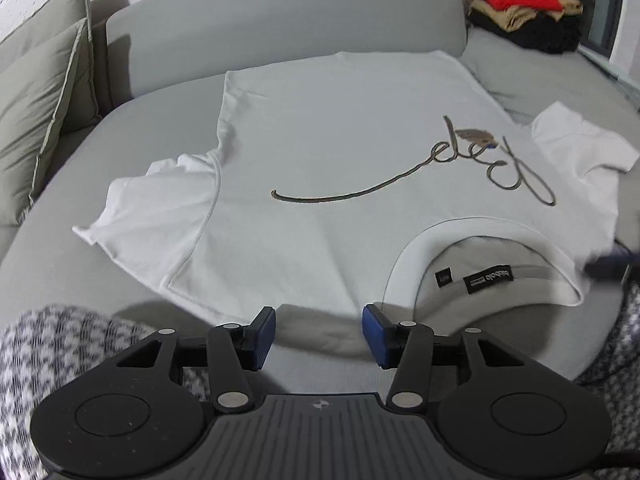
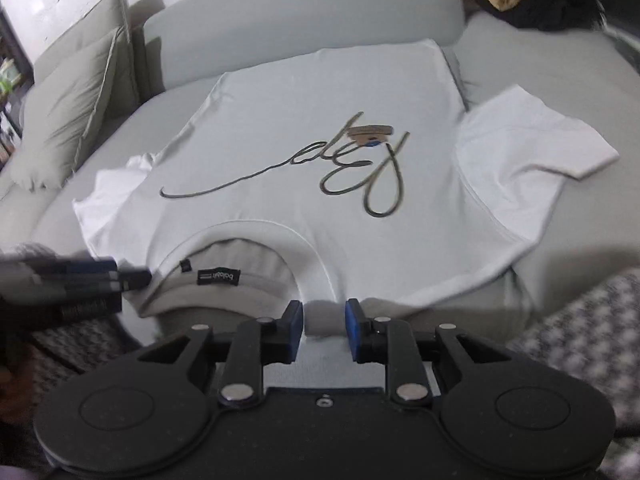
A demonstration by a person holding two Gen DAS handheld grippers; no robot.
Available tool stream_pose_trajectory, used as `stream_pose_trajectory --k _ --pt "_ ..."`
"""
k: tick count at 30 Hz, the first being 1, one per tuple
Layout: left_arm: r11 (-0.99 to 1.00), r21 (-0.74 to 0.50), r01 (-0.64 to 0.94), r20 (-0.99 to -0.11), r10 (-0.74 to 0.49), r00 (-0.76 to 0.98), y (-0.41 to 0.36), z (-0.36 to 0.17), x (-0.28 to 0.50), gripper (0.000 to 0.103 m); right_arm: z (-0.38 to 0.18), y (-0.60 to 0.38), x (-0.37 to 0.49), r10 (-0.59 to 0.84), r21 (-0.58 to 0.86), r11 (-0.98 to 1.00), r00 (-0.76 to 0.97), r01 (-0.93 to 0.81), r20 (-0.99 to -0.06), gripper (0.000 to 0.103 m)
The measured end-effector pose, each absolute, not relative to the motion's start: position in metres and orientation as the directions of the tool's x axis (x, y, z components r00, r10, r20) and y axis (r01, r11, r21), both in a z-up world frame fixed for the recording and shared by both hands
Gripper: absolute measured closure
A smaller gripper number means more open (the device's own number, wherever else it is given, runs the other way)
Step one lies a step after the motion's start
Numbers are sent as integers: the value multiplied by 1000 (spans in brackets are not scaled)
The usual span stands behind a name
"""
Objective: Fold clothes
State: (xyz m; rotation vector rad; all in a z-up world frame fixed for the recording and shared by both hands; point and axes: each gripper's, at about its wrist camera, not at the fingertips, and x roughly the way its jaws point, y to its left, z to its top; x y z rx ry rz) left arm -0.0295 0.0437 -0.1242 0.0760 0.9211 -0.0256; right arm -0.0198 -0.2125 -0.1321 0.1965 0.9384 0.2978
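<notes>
A white T-shirt point(image 1: 320, 136) with dark script lettering lies flat, front up, on the grey sofa seat point(image 1: 120, 120), collar towards me and both short sleeves spread out. My left gripper point(image 1: 319, 336) is open and empty, just short of the shirt's near shoulder edge left of the collar point(image 1: 480, 256). My right gripper point(image 2: 324, 330) is open and empty at the shirt's point(image 2: 320, 92) near edge, right of the collar point(image 2: 240, 256). The left gripper also shows at the left of the right wrist view point(image 2: 80, 280).
A pile of red, tan and black clothes point(image 1: 524, 8) sits at the back right of the seat. Grey-green cushions point(image 1: 40, 100) lean at the left. The sofa backrest point(image 1: 280, 24) stands behind the shirt. A houndstooth-patterned fabric point(image 1: 60, 352) lies along the near edge.
</notes>
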Motion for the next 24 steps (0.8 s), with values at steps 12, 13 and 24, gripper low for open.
stream_pose_trajectory --k 12,13,24 --pt "993 -113 -37 -777 -65 626 74 -126 -27 49 -117 -402 37 85 584 675 738 452 -670 59" --pt "994 -109 -32 -775 -65 628 73 -125 -28 48 -123 -409 41 86 586 658 727 472 -682 61" --pt "999 -32 19 -775 -36 631 57 -130 -28 43 -158 -421 72 247 683 603 717 412 -651 79"
